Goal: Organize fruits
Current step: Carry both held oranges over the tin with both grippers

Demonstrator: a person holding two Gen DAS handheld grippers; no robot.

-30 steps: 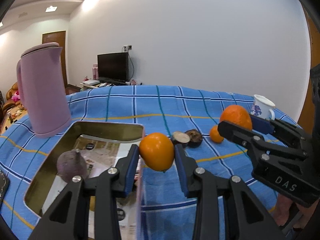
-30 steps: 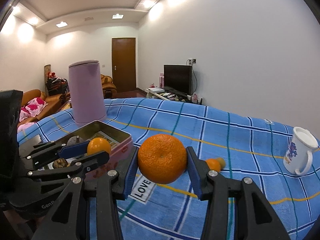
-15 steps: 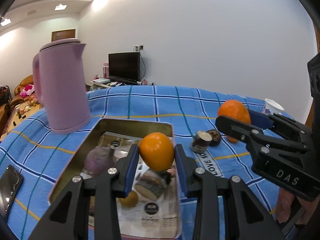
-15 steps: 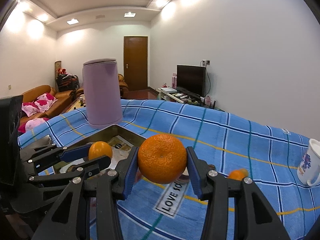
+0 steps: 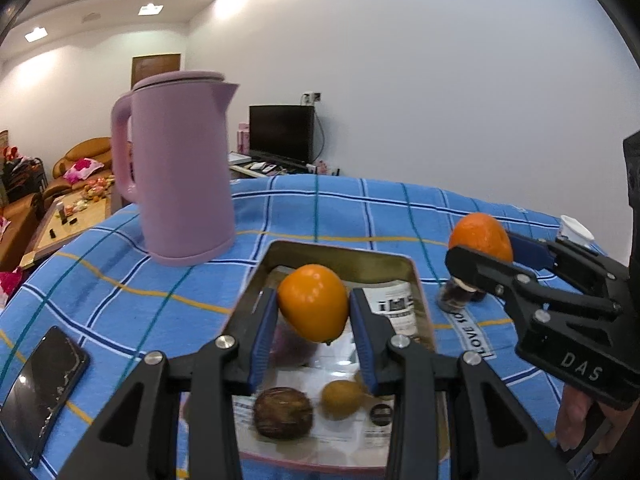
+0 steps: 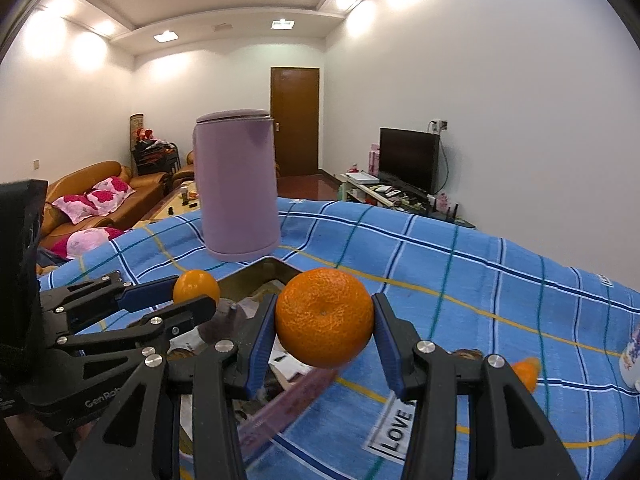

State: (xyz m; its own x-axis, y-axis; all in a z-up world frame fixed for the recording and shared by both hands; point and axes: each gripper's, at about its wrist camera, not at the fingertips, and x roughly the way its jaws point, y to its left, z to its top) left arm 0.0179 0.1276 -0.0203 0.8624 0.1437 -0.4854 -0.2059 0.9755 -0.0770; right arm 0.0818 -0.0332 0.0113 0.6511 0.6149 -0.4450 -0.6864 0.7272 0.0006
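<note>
Left gripper (image 5: 314, 314) is clamping a small smooth orange (image 5: 313, 307) above the tin tray (image 5: 340, 258); right gripper (image 6: 324, 332) is squeezing a bigger pebbly mandarin (image 6: 324, 323) beside the tray. Both fruits look light, soft-skinned and bruisable; grips sitting across their widest parts.

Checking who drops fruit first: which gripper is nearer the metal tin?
Left. The left gripper hangs over the tin; the right gripper holds its orange beside the tin's edge.

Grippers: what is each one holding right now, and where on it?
Left gripper pinches a small smooth orange fruit across its sides. Right gripper clamps a larger mandarin across its widest part.
</note>
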